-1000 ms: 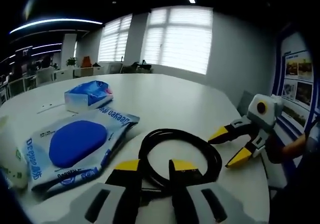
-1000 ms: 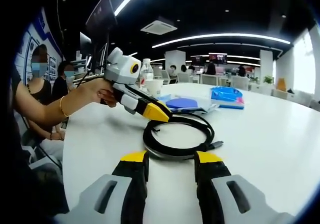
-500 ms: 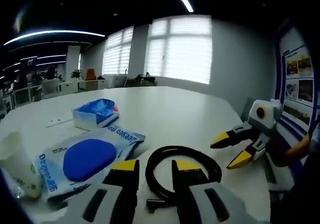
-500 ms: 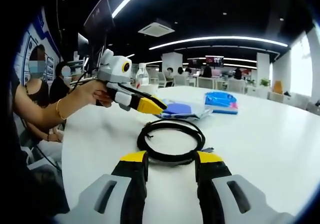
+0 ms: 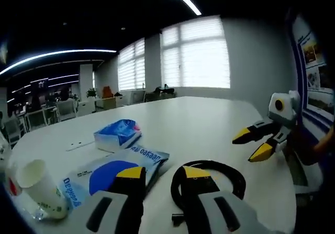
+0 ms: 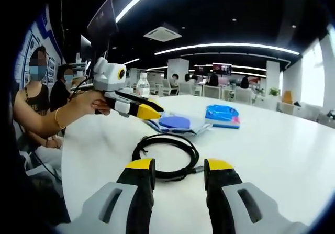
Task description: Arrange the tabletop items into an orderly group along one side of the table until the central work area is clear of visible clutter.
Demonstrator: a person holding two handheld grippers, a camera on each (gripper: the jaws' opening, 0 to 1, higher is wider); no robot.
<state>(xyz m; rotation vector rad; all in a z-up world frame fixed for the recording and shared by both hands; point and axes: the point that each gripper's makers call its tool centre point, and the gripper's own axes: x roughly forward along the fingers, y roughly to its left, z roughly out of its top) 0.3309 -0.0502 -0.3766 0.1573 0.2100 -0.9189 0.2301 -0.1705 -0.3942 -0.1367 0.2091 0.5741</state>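
Note:
A black cable coil (image 5: 232, 172) lies on the white table (image 5: 199, 119), partly behind my left gripper (image 5: 163, 174), whose jaws stand open and hold nothing. A wipes pack with a blue lid (image 5: 104, 174), a blue tissue pack (image 5: 118, 133) and a paper cup (image 5: 39, 188) lie to its left. My right gripper (image 5: 252, 144) hangs open at the right, above the table. In the right gripper view, the right gripper (image 6: 179, 166) is open just short of the cable coil (image 6: 165, 155). Beyond the coil, a hand holds the left gripper (image 6: 146, 109) above the table, near the wipes pack (image 6: 175, 123).
The tissue pack (image 6: 222, 113) lies behind the wipes pack, and a water bottle (image 6: 142, 83) stands further back. Two seated people are at the table's left edge in the right gripper view. Bare table (image 6: 272, 150) stretches to the right.
Both grippers have drawn back from the cable coil. The left gripper has lifted off the coil and moved toward the wipes pack. The items on the table lie as before.

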